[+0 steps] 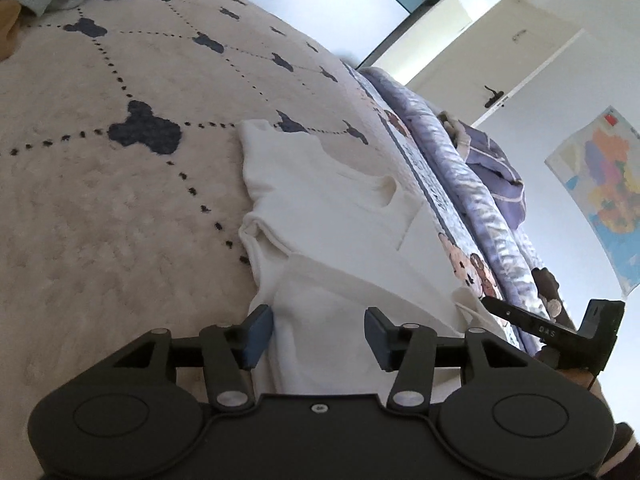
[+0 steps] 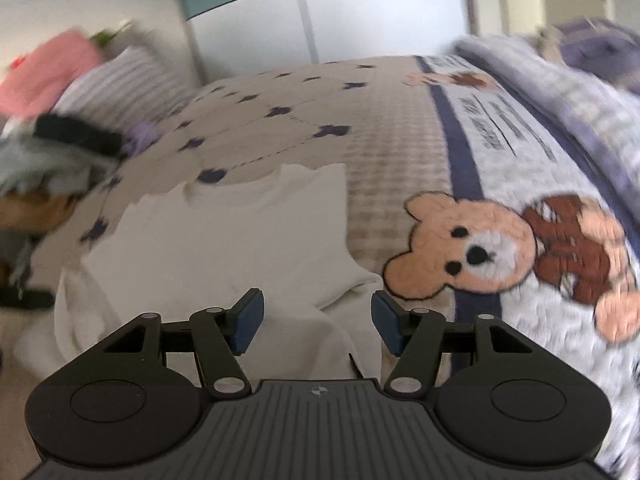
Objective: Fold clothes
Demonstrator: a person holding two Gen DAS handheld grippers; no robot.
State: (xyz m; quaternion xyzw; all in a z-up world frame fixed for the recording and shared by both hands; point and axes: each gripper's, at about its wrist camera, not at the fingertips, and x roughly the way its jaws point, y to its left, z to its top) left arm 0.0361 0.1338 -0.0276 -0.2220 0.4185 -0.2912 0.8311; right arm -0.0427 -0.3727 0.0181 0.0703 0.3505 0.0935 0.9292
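Both tongs stand spread, pinching nothing: left gripper (image 1: 318,334) and right gripper (image 2: 318,320) sit low in their frames over the white garment (image 1: 320,216), which lies partly doubled on the bedspread (image 1: 100,200). It looks light, limp and prone to slide; a hem corner or fold edge seems the surest hold. Its near edge is hidden behind the gripper bodies, and the right view is motion-blurred. Heaped clothes (image 2: 48,168) at mid-left stay indistinct.

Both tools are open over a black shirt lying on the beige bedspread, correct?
Not quite: the shirt is white, not black, as the left wrist view shows. Both the left tool and right tool are open, over the beige bedspread.
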